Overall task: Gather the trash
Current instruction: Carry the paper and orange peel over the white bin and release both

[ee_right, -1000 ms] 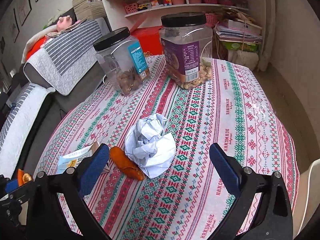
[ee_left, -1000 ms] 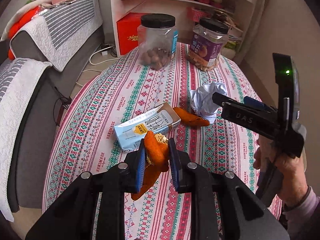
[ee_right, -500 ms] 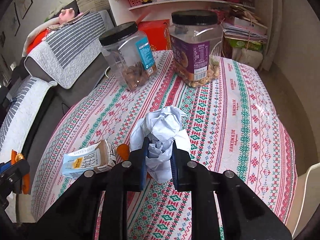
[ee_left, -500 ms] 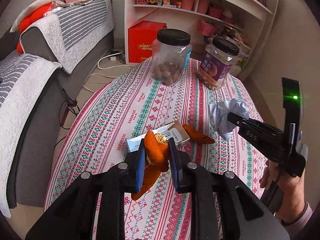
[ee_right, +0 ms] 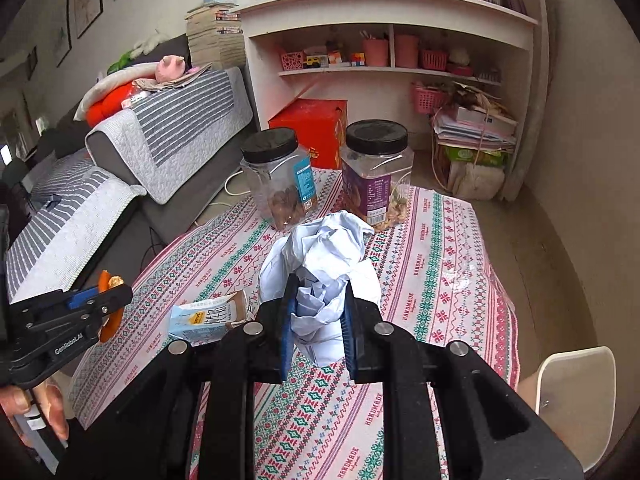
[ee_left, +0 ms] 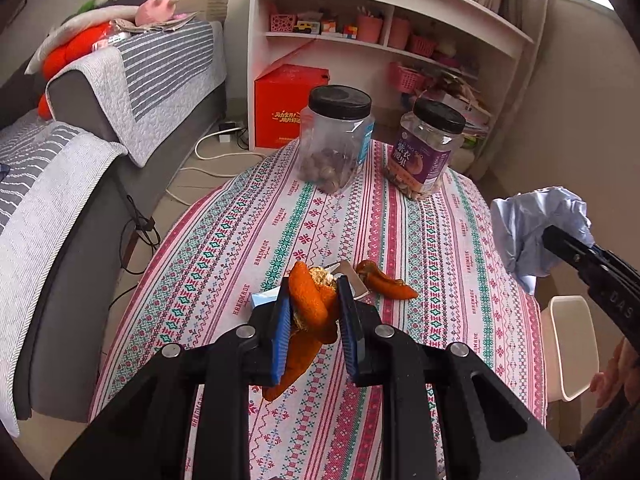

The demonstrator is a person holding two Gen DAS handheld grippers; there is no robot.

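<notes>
Both loads are up off the table (ee_right: 452, 264) — the left gripper (ee_left: 314, 312) is clamped on a peel (ee_left: 310, 300), the right gripper (ee_right: 316, 312) on a paper wad (ee_right: 324, 264) — so the step in hand looks like carrying them to the bin (ee_right: 576, 396) at the table's right edge; best to keep both grips firm, bring each load right over the rim before opening, and then fetch the carton (ee_right: 206, 316) and second peel (ee_left: 384, 280) lying on the cloth. Readable writing: "HANDMADE" repeated on the cloth, "GenRobot.AI" on the left gripper and "DAS" on the right one, while the labels on the jars (ee_right: 280, 180) are too small to read.
</notes>
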